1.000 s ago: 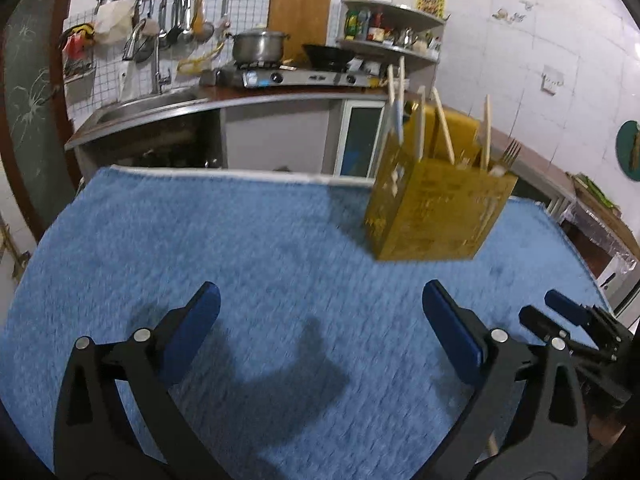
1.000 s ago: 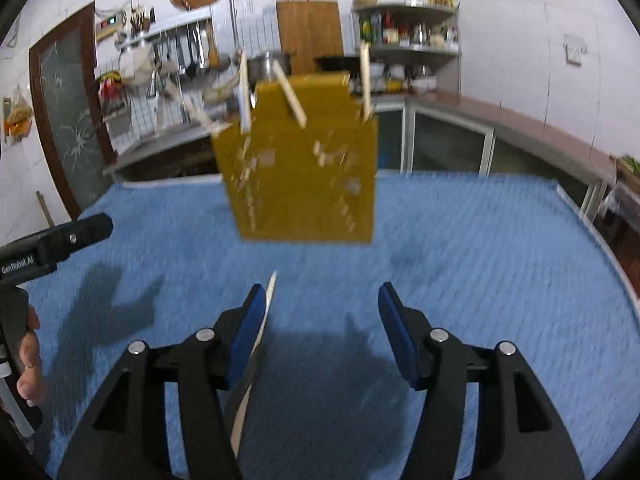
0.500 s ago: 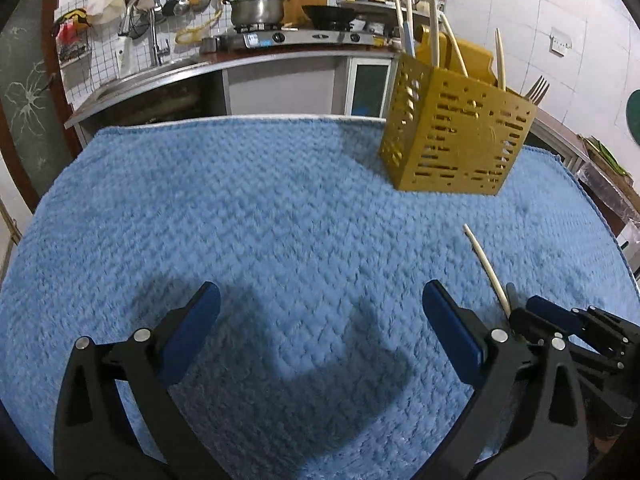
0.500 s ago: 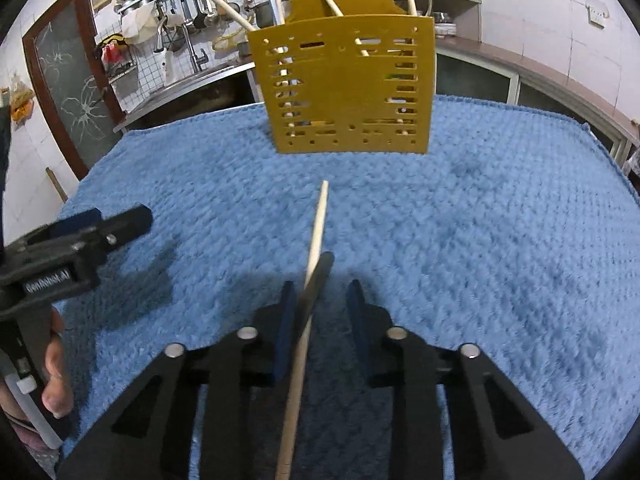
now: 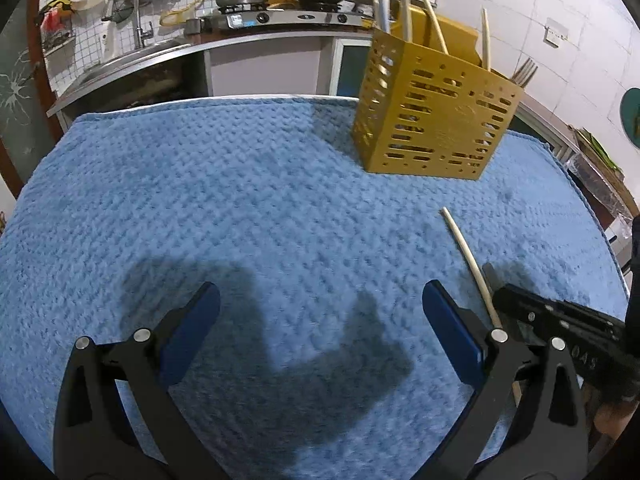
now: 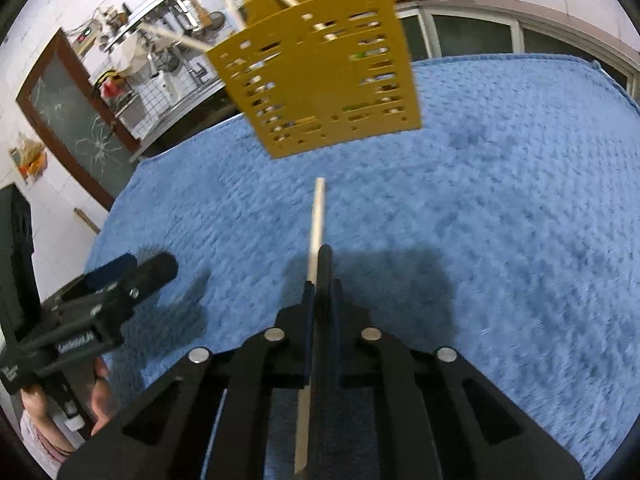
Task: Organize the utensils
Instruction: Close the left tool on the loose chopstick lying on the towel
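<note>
So the chopstick [image 6: 316,220] is clamped in the right gripper [image 6: 320,280], whose jaws have just been closing on it, tip aimed at the yellow utensil holder [image 6: 320,76] standing a bit ahead with nothing between. Left gripper [image 5: 320,312] hovers nearby, jaws wide and empty, angled down over the blue towel [image 5: 240,200] covering the bench. Kitchen counter and stove [image 5: 280,20] sit behind.

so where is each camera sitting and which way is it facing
Left wrist: on the left gripper, angled down over the blue towel toward the yellow utensil holder; its open blue pads show, the right gripper at the right edge.
Right wrist: on the right gripper, facing the holder, shut on a chopstick; a hand shows at left.
Shared: holder, towel, chopstick.
</note>
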